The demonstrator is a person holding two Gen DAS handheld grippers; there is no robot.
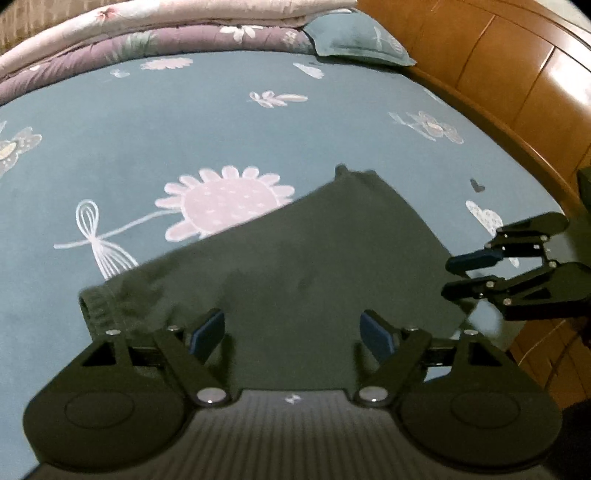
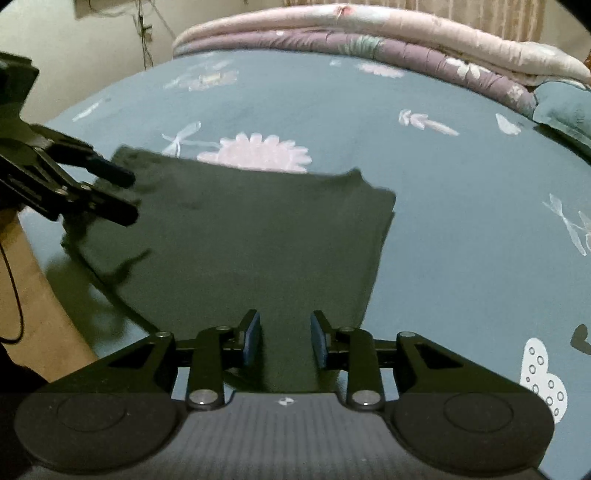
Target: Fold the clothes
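A dark green garment (image 1: 314, 266) (image 2: 240, 240) lies folded flat on the teal flowered bed sheet (image 1: 184, 129) (image 2: 443, 221), its ribbed waistband at the left in the left wrist view. My left gripper (image 1: 291, 328) hovers over the near part of the garment, its jaws wide open and empty. From the right wrist view it (image 2: 125, 195) sits over the garment's left edge. My right gripper (image 2: 284, 332) stands over the garment's near edge, jaws partly apart, with cloth showing below the gap and no pad pressing on it. It (image 1: 454, 273) appears beside the garment's right corner.
A folded pink and purple quilt (image 1: 147, 37) (image 2: 369, 33) lies along the far side of the bed, with a teal pillow (image 1: 354, 37) beside it. A wooden headboard (image 1: 517, 74) borders the bed. Bare floor (image 2: 37, 295) shows past the bed's edge.
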